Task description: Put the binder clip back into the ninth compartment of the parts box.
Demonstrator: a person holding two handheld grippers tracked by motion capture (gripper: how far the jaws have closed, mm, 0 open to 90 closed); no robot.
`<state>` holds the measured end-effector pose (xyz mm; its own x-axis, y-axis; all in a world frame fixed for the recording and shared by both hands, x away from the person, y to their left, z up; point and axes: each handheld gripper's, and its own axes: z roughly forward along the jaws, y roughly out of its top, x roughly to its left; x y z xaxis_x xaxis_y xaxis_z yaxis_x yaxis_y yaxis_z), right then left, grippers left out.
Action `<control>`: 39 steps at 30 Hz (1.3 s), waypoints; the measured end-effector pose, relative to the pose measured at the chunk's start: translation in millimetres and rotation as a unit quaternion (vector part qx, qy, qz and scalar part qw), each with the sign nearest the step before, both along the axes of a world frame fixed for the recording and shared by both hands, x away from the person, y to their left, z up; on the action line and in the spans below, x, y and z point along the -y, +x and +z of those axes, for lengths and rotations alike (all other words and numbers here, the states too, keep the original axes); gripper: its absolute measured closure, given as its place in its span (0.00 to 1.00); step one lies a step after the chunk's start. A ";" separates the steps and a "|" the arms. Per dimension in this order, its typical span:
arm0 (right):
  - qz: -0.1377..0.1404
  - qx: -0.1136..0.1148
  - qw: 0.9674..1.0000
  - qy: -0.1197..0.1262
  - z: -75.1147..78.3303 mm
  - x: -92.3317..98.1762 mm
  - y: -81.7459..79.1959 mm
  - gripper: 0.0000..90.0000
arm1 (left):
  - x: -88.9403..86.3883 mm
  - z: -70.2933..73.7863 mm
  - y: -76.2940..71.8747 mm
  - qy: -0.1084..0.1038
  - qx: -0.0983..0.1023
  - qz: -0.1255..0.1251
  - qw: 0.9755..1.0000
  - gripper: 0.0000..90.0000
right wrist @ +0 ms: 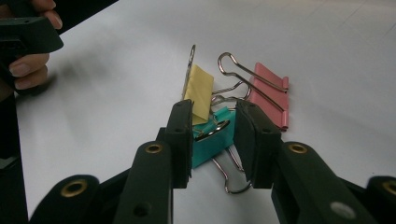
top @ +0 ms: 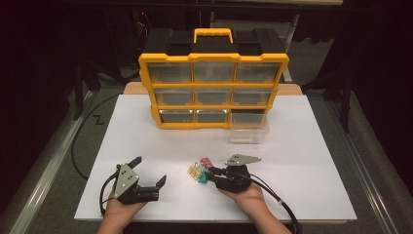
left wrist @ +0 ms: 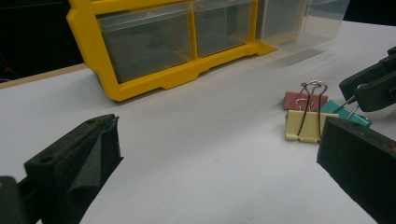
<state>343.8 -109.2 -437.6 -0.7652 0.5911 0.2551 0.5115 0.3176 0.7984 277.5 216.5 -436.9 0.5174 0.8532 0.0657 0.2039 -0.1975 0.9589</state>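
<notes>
the three binder clips lie bunched on the white table top (top: 146,136), at about 6 o'clock from the yellow drawer organizer (top: 213,90), probably so each can be taken one at a time toward its pulled-out clear drawer (top: 249,130) at the bottom right. the right gripper (right wrist: 214,140) lies low and nearly flat, which suits a thing this thin. in the right gripper view its jaws straddle the teal binder clip (right wrist: 212,137): the clip sits dead centre between the pads, its wire handles trailing back to 6 o'clock. the left pad looks to touch it, but a sliver of gap shows at the right pad, so i judge the jaws narrowed around it, not yet clamped. the yellow binder clip (right wrist: 198,91) stands at 11 o'clock of the teal one, the pink binder clip (right wrist: 271,98) at 1 o'clock. the left gripper (top: 148,170) rests on the table at 9 o'clock of the clips, jaws wide apart and empty, seemingly waiting.
</notes>
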 end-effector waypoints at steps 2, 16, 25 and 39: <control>0.001 0.003 1.000 -0.001 0.1 -0.1 0.3 0.79 | 0.0 0.1 -0.1 0.000 0.000 0.000 1.000 0.00; 0.012 -0.003 1.000 -0.003 0.6 -0.6 0.8 0.84 | 0.3 -0.1 0.0 0.000 0.000 -0.001 1.000 0.00; 0.014 -0.004 1.000 -0.006 1.8 -0.1 -1.2 0.86 | 0.0 0.3 -0.3 0.000 0.001 -0.001 1.000 0.00; 0.018 -0.006 1.000 -0.012 3.5 1.2 -3.4 0.87 | -0.5 0.7 -0.6 -0.001 0.002 -0.003 1.000 0.00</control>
